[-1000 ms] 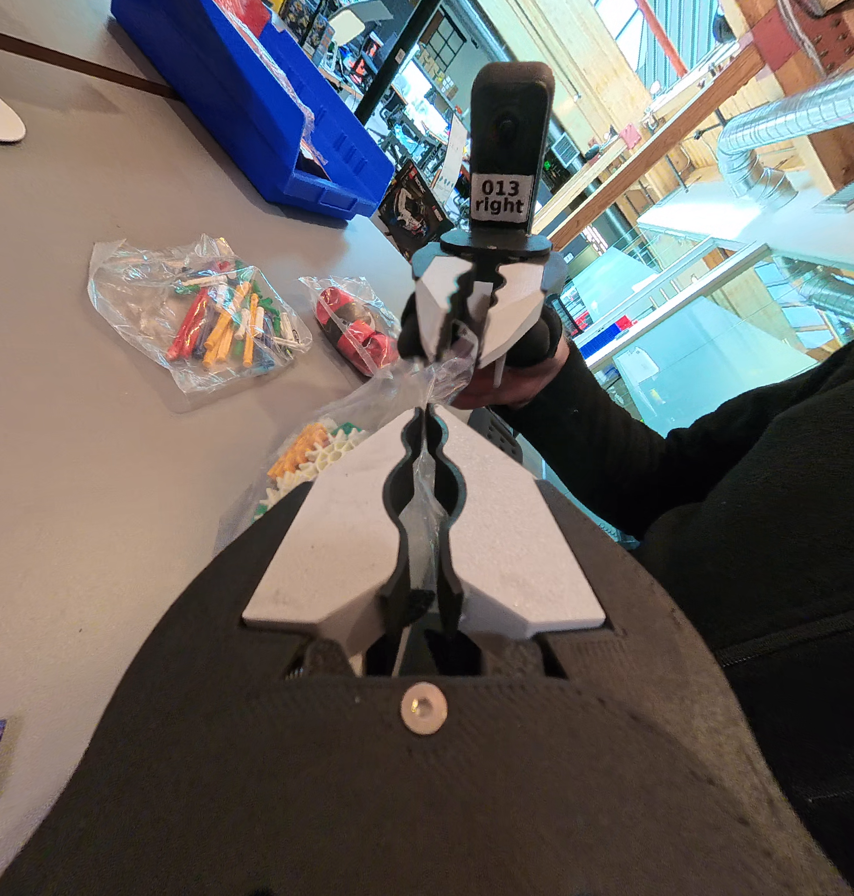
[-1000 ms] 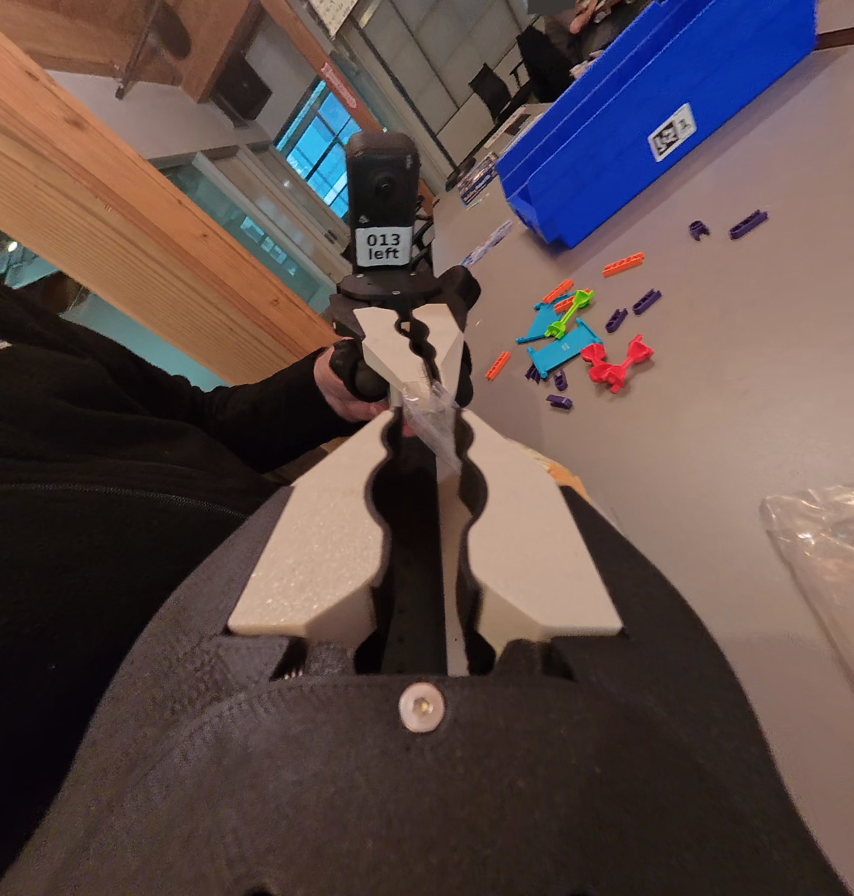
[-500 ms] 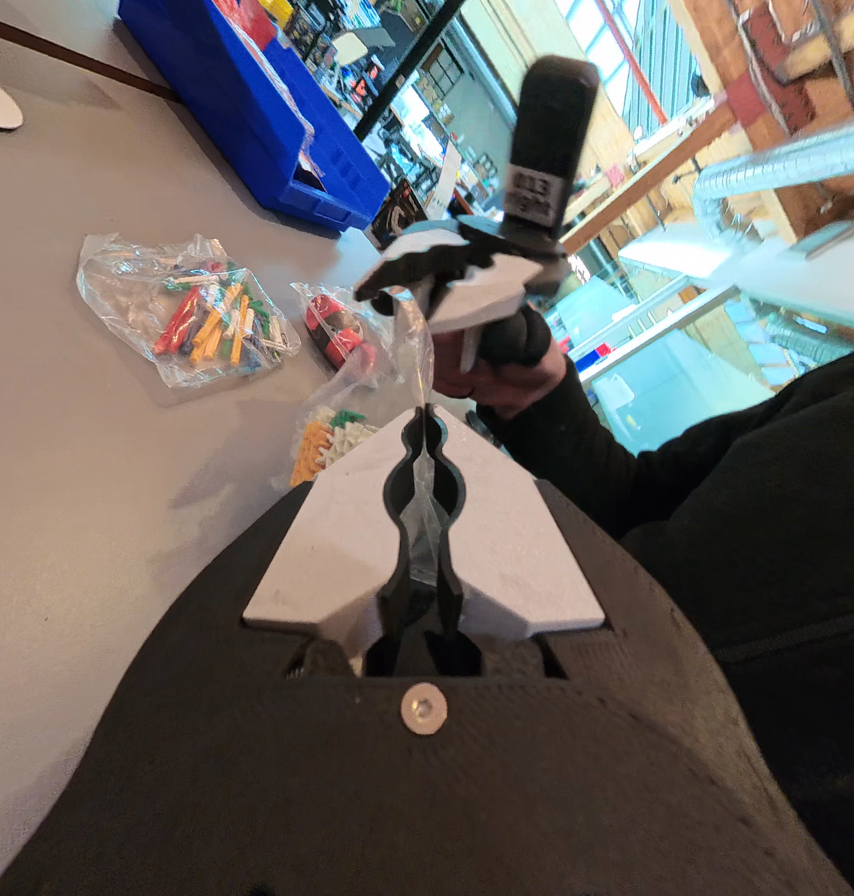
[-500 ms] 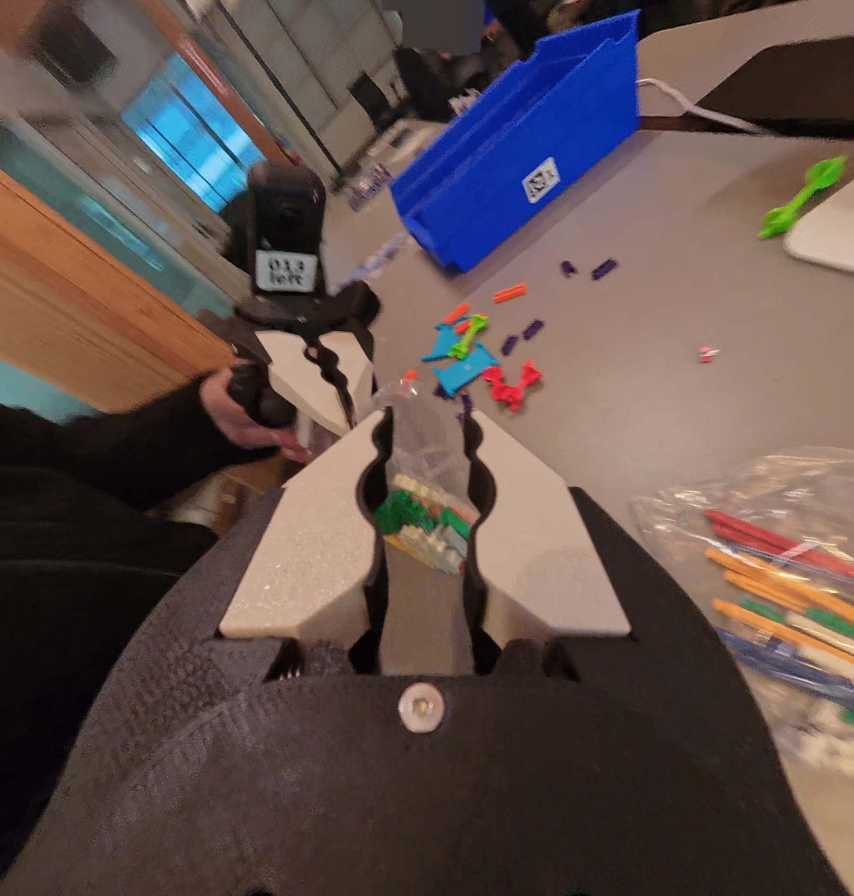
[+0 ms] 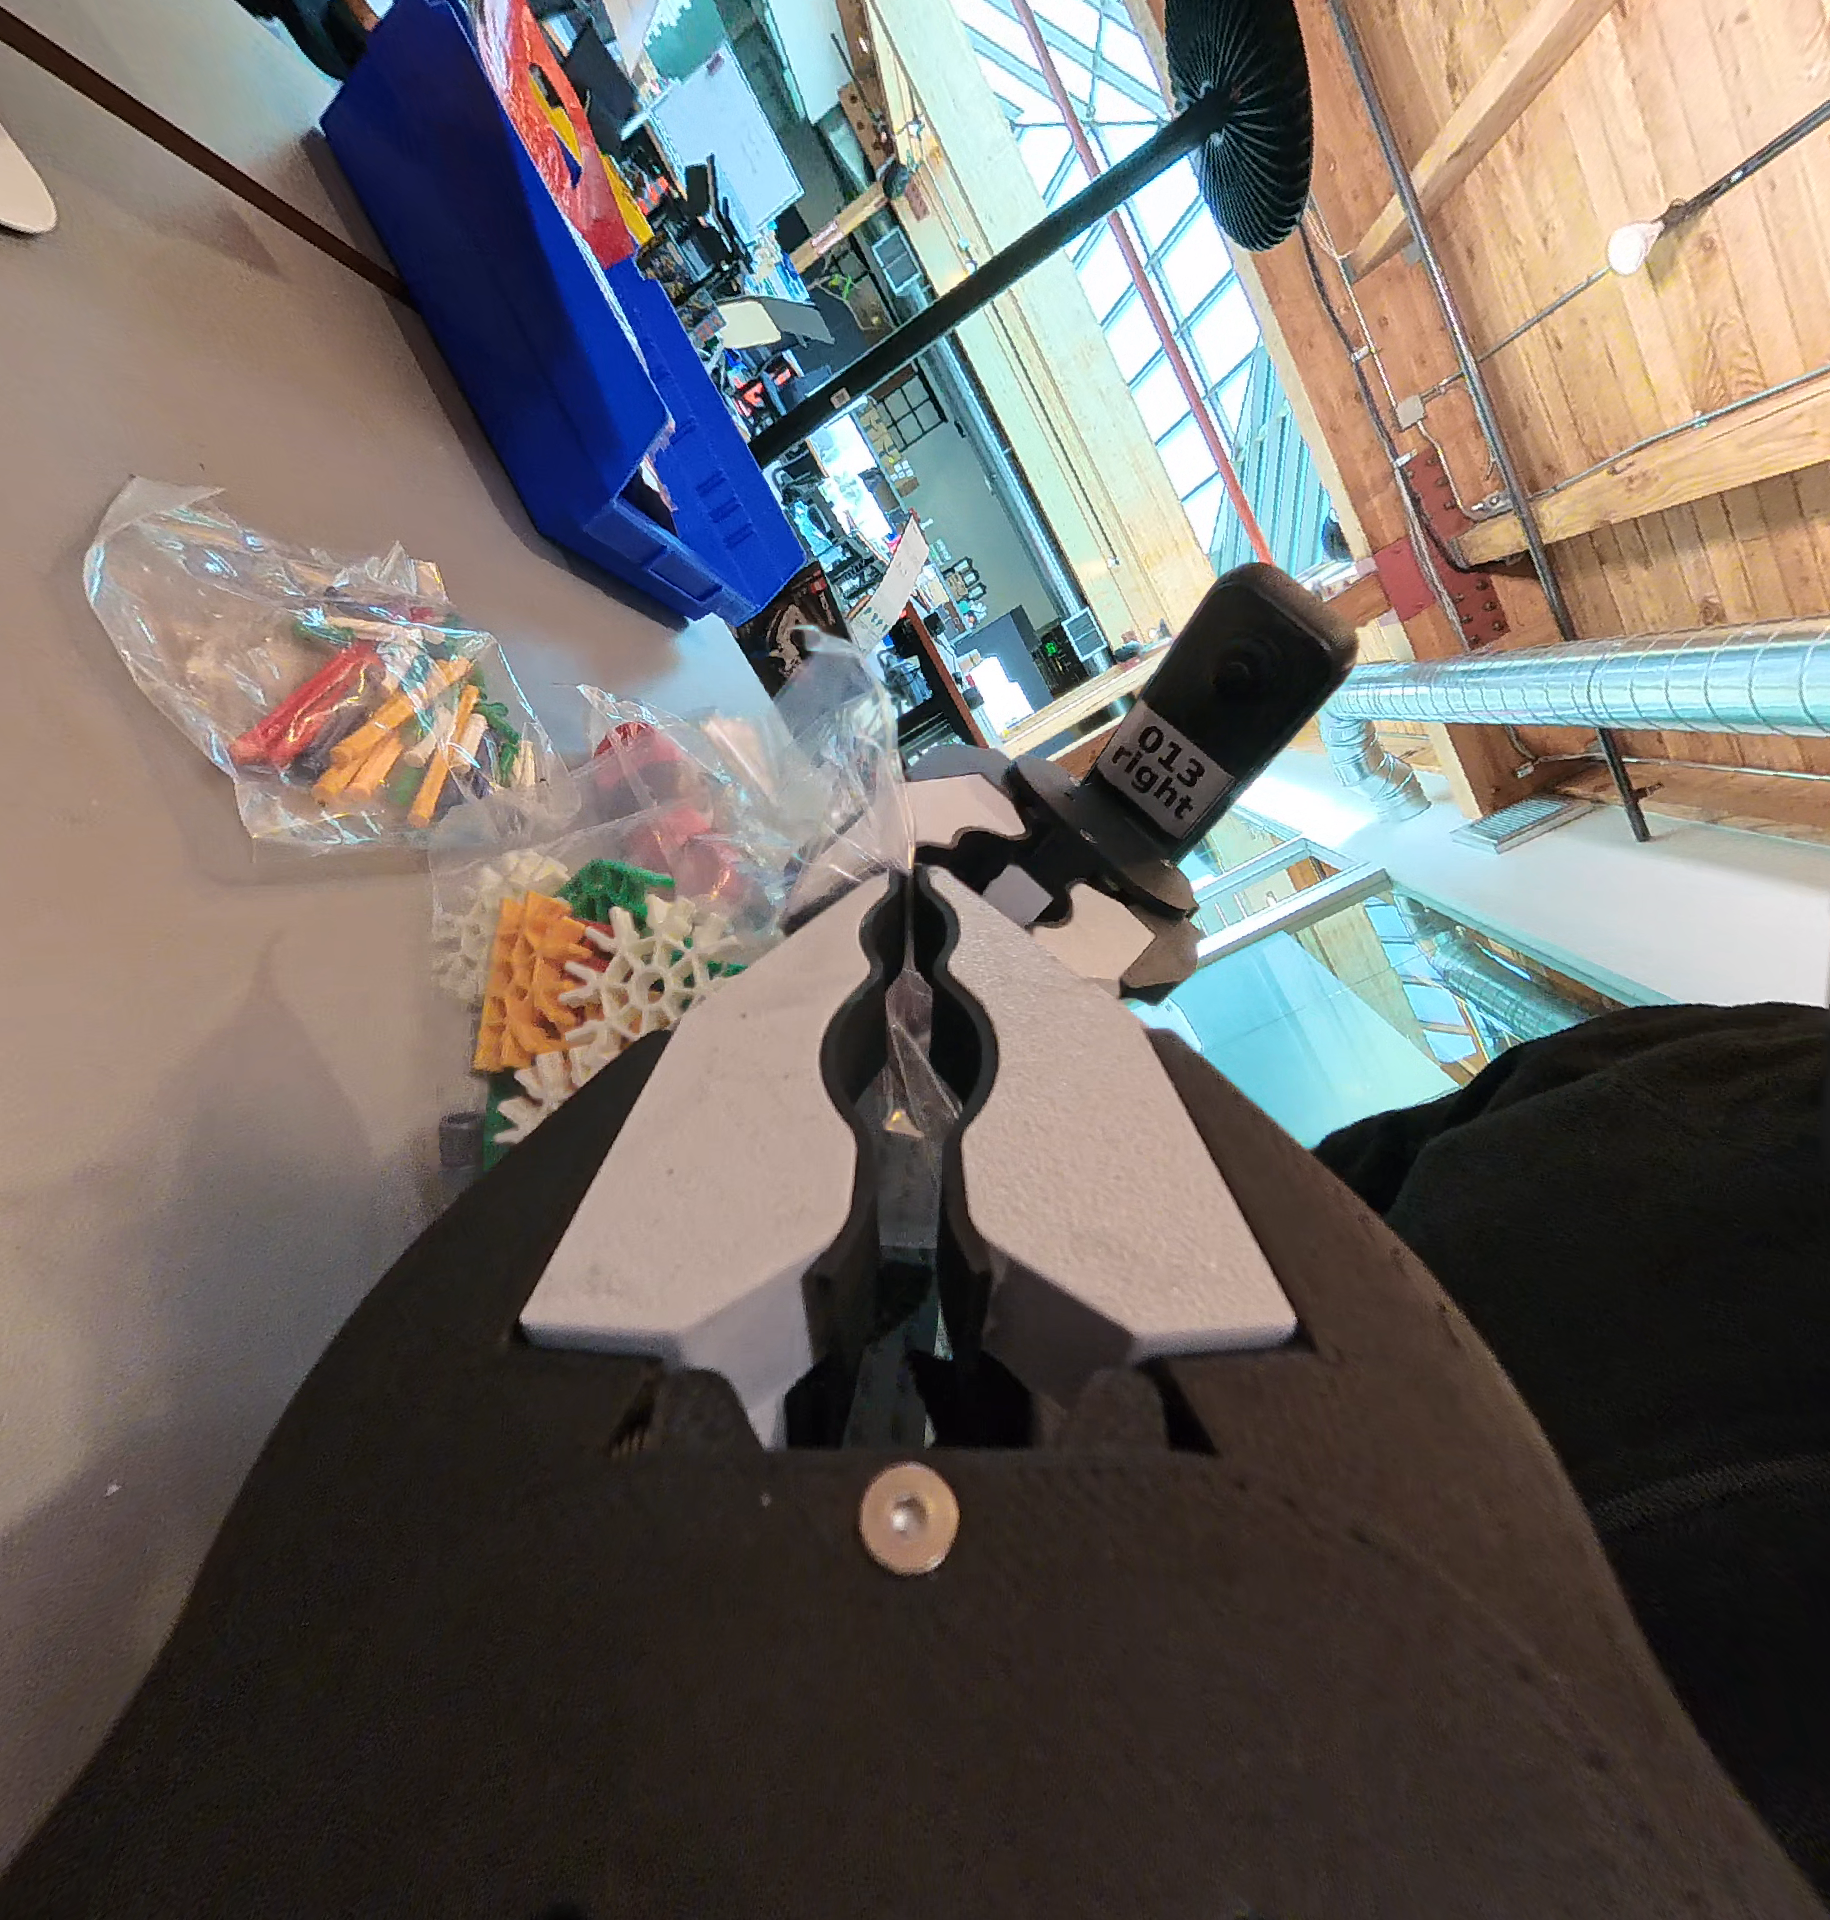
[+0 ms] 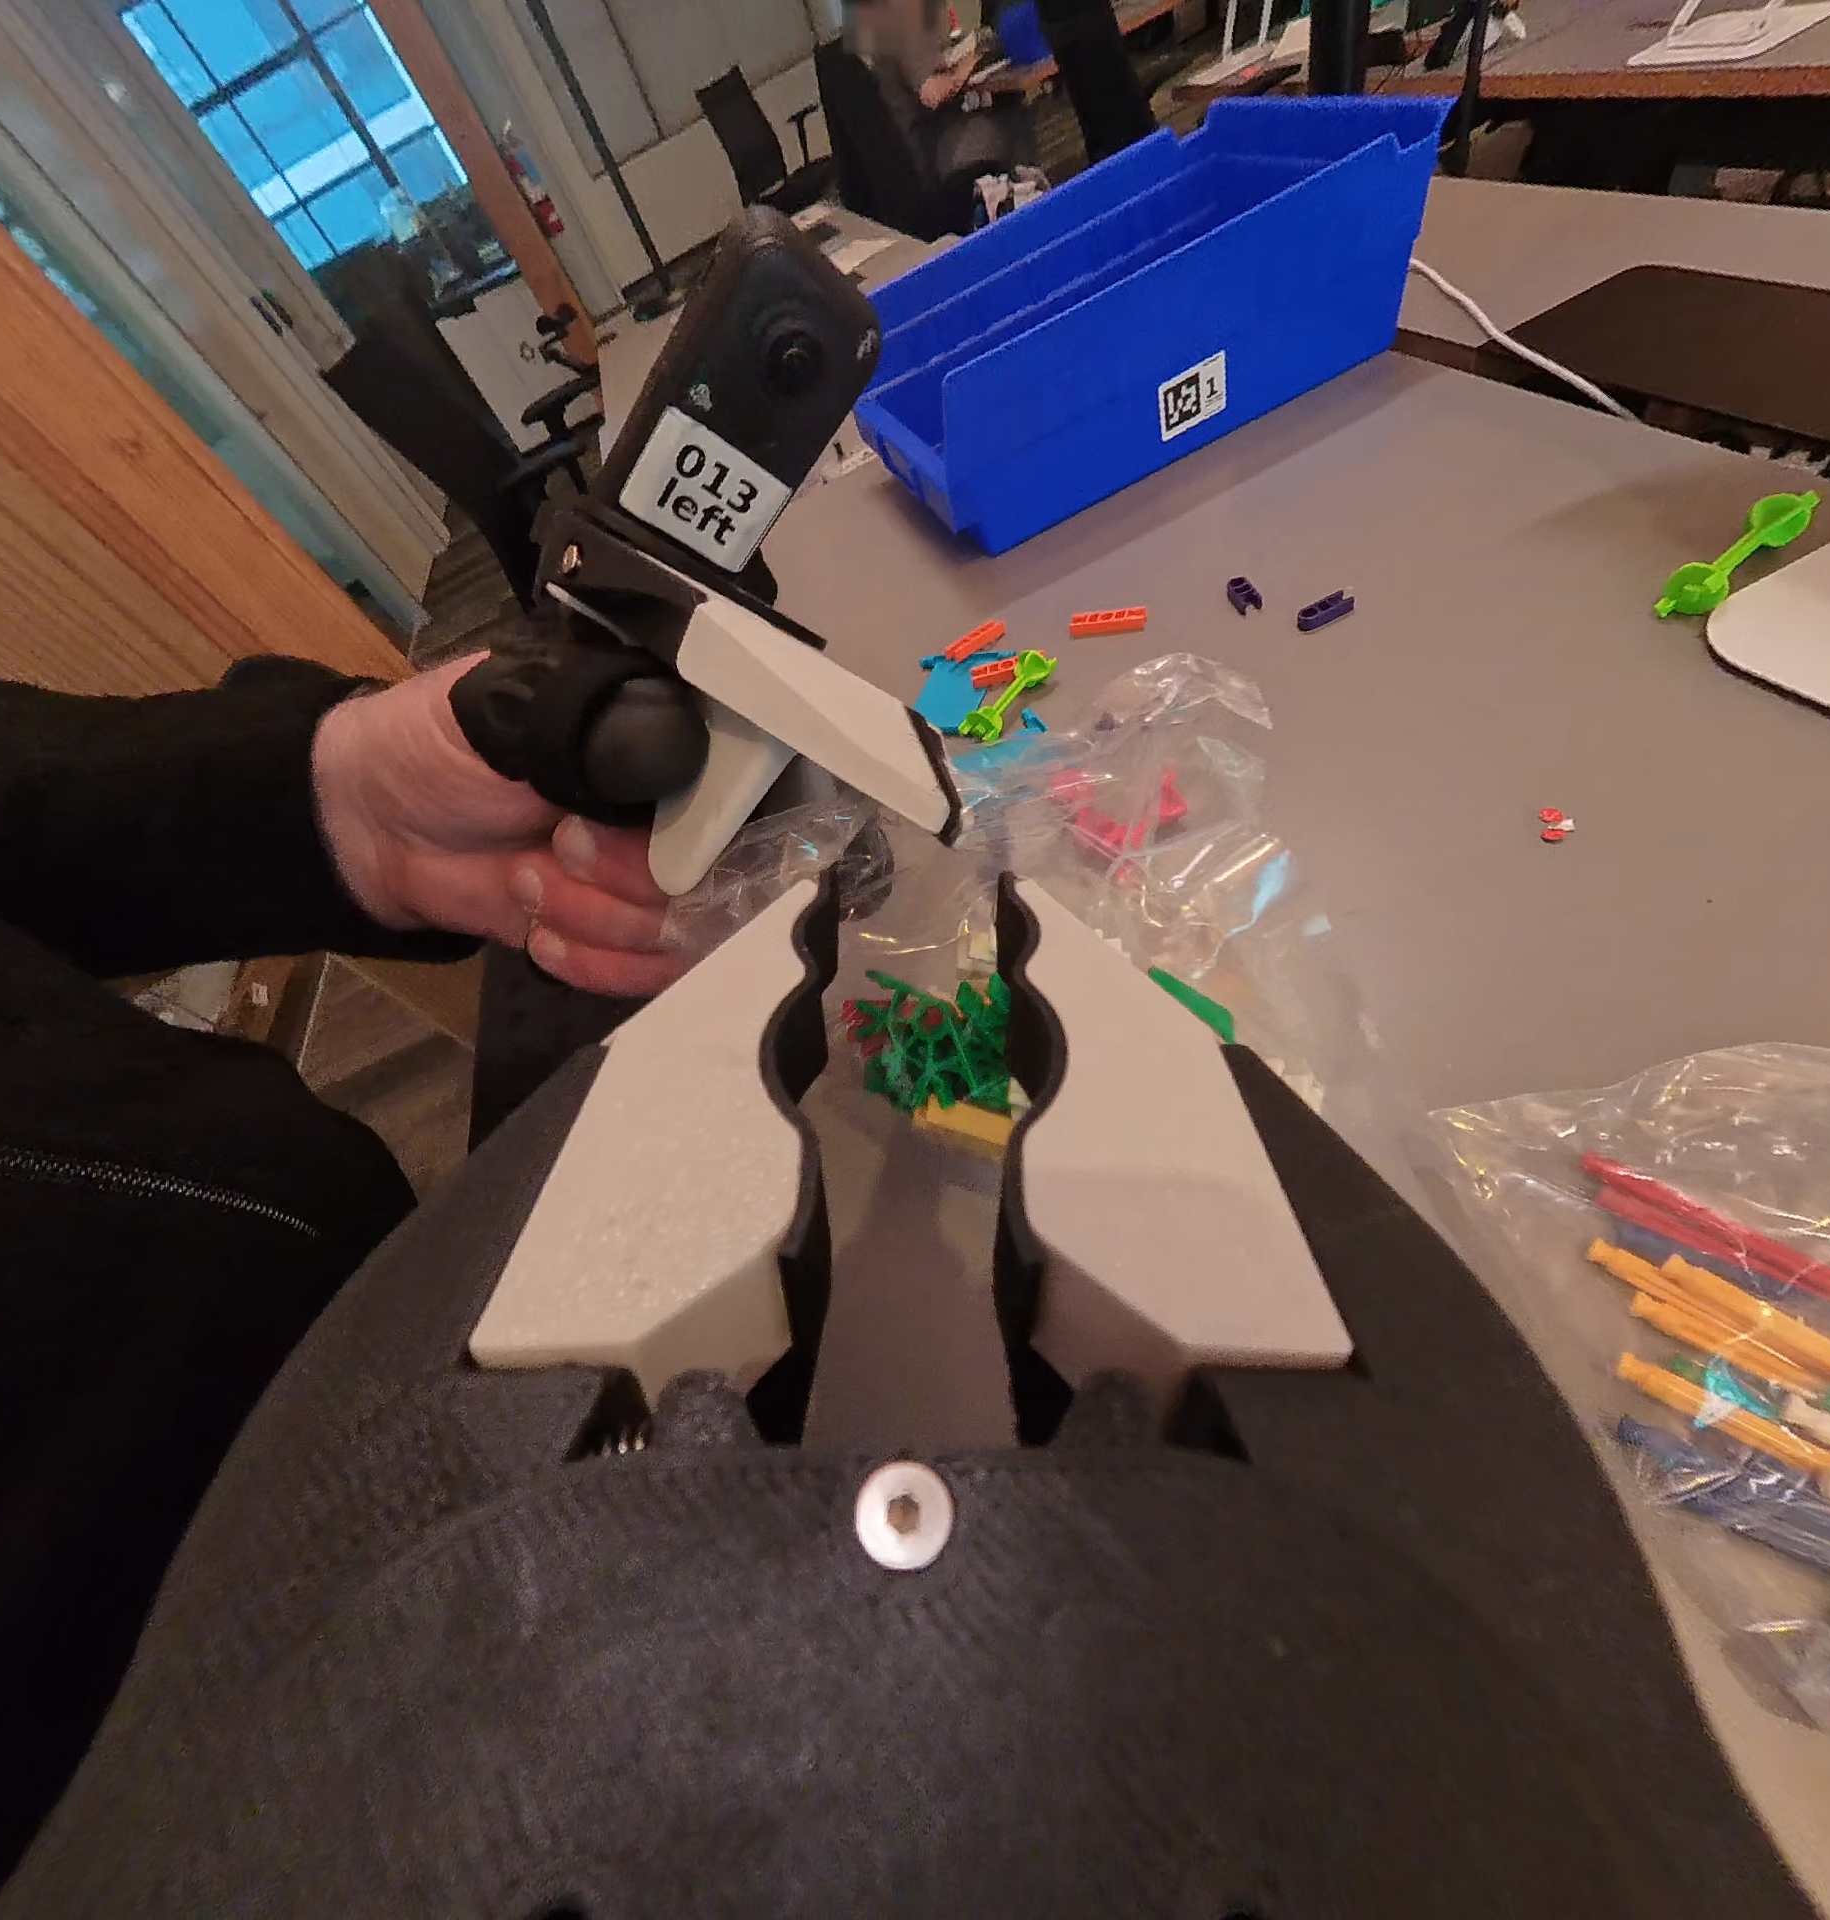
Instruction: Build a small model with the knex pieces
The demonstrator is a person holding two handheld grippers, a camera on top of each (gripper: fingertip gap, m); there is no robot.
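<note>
Here the left tool [image 5: 909, 883] pinches the clear bag [image 5: 849, 727] of plastic pieces on the desk [image 5: 111, 987], while only the right view shows the right tool [image 6: 911, 894] gaping empty, two purple clips [image 6: 1290, 603] beyond.

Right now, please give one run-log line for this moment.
left gripper: shut on clear bag | right gripper: open, above bag | bag rests on grey table

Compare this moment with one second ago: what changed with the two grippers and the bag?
The right gripper let go of the clear bag of connectors and opened. The left gripper stayed shut on the bag's edge. The bag of rods and blue bin stayed put.
</note>
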